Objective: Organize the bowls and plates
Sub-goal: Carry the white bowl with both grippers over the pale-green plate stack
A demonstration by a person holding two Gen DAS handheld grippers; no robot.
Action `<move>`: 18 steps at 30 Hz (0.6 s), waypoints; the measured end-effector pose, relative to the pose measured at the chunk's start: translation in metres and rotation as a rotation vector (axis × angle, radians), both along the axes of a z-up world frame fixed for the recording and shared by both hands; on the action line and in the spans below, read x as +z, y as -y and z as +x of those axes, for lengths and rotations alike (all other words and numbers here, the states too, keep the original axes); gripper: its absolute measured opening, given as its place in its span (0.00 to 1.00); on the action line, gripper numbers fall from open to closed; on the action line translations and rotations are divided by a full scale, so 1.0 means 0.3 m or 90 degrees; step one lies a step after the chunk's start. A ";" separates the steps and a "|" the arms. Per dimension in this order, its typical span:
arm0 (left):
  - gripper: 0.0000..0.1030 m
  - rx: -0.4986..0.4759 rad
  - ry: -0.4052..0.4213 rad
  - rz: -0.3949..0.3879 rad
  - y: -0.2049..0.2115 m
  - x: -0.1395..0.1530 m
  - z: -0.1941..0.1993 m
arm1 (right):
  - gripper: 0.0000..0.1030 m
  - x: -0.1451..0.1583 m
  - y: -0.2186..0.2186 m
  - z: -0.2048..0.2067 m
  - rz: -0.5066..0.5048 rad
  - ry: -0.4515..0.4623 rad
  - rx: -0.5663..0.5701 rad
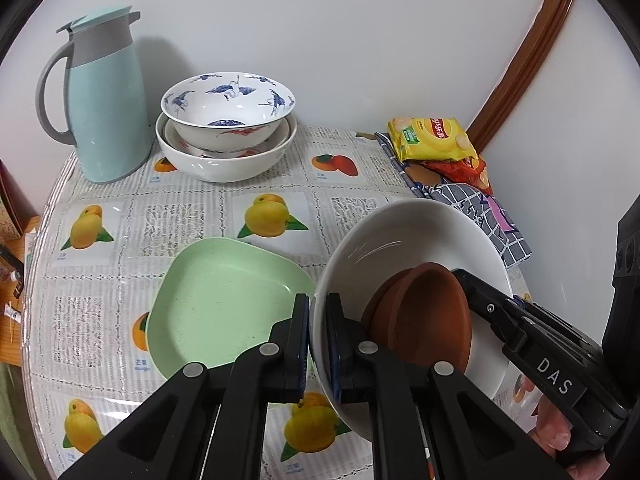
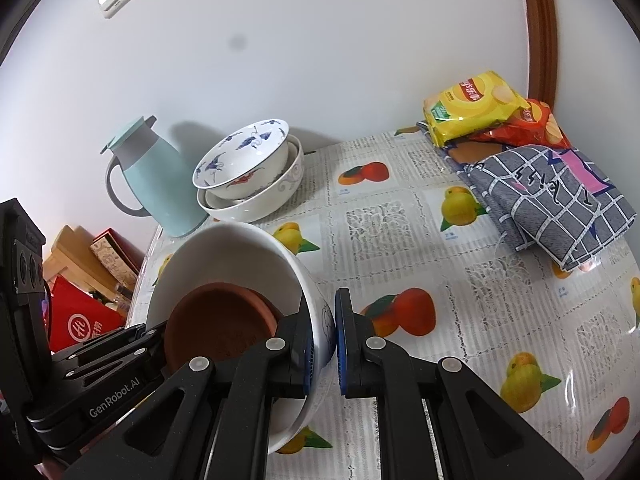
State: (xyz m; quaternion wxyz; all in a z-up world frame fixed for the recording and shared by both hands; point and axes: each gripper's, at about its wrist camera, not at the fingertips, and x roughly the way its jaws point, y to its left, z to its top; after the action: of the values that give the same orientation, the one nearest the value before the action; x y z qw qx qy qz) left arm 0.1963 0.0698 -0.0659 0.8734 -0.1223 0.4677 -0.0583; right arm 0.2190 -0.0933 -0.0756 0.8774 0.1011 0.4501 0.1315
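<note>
Both tools grip one white bowl (image 1: pixel 404 240) by its rim, from opposite sides. Left tool (image 1: pixel 318 344) is closed on the near-left wall of the bowl, one pad inside and one outside; right tool (image 2: pixel 323 340) is closed in the same way on the other side. Inside the white bowl lie two brown bowls (image 1: pixel 420 312), one nested in the other, leaning against the wall because the white bowl is tilted. It seems to be lifted off the desk (image 2: pixel 400 220), though I cannot see its bottom to be sure.

Just beside the white bowl, to its left in the left wrist view, a green plate (image 1: pixel 224 300) lies flat on the desk and is empty. Farther back, near the wall, a stack of bowls (image 1: pixel 228 128) stands beside a light blue jug (image 1: pixel 104 108): a crane-painted bowl on top and larger white ones below it.

In my judgement the task is partly done. What is left is probably to bring the white bowl with its brown bowls to that stack, and to find a place for the green plate.
</note>
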 end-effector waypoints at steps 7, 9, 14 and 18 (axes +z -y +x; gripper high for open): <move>0.09 0.013 0.000 0.001 -0.045 0.001 -0.006 | 0.10 -0.001 -0.044 0.004 0.002 0.002 0.013; 0.09 0.018 0.000 0.001 -0.058 -0.001 -0.007 | 0.10 -0.003 -0.060 0.007 0.003 -0.001 0.016; 0.08 0.027 -0.002 0.006 -0.092 -0.005 -0.009 | 0.10 -0.012 -0.092 0.015 0.008 -0.004 0.025; 0.09 0.035 -0.005 0.004 -0.120 -0.013 -0.009 | 0.10 -0.018 -0.119 0.023 0.007 -0.006 0.034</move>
State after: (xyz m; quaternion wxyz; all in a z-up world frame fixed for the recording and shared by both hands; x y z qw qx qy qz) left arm 0.1937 0.1059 -0.0697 0.8733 -0.1329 0.4676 -0.0325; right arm 0.2259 -0.0576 -0.0811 0.8709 0.0948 0.4560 0.1568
